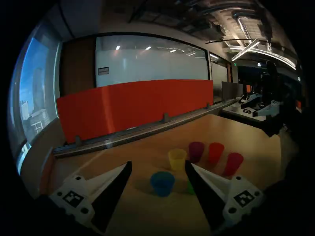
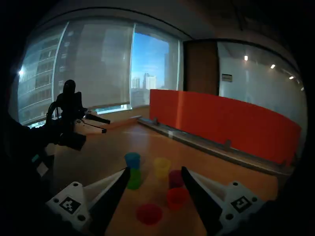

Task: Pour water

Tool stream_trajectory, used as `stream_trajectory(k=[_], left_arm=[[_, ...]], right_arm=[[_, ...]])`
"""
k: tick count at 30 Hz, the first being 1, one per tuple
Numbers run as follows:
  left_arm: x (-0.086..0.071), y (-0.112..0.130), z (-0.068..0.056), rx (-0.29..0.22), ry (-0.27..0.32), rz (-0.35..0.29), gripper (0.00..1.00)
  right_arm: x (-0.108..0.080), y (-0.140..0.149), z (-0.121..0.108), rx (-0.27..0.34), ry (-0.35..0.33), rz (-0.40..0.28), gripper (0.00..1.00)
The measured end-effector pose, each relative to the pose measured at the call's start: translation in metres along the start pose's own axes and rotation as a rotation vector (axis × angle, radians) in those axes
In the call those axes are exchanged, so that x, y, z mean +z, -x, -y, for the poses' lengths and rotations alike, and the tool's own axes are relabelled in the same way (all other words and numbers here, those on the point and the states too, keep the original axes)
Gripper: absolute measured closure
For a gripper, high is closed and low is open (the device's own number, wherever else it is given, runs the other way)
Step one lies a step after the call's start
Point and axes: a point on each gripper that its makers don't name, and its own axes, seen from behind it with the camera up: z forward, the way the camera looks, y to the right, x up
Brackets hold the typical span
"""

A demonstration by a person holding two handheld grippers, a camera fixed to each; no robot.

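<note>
Orange partition (image 1: 138, 104) runs along the far edge of the wooden table (image 1: 244, 133). Left gripper (image 1: 156, 165): fingers wide, holding nothing. Right gripper (image 2: 154, 170): fingers wide, also empty. Six small cups are clustered mid-table, touched by neither gripper. In the left gripper view the blue cup (image 1: 162, 183) is nearest, with the green cup (image 1: 190, 188) just right of it, half hidden by a finger. Yellow cup (image 1: 177, 158), purple cup (image 1: 196, 151), orange cup (image 1: 215, 152) and red cup (image 1: 234, 163) stand farther back.
</note>
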Motion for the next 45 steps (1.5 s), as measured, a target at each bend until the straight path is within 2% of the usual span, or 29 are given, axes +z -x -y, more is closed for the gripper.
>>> stream_trajectory(k=[8, 26, 45], left_arm=[[0.009, 0.022, -0.002, -0.008, 0.009, 0.037, 0.0], [0.034, 0.064, -0.003, 0.013, 0.024, 0.119, 0.0], [0.072, 0.113, -0.007, 0.031, 0.05, 0.229, 0.0]], right_arm=[[0.014, 0.008, 0.005, -0.027, -0.032, 0.05, 0.0], [0.044, 0.027, 0.018, -0.056, -0.097, 0.147, 0.01], [0.066, 0.045, 0.022, -0.055, -0.118, 0.185, 0.01]])
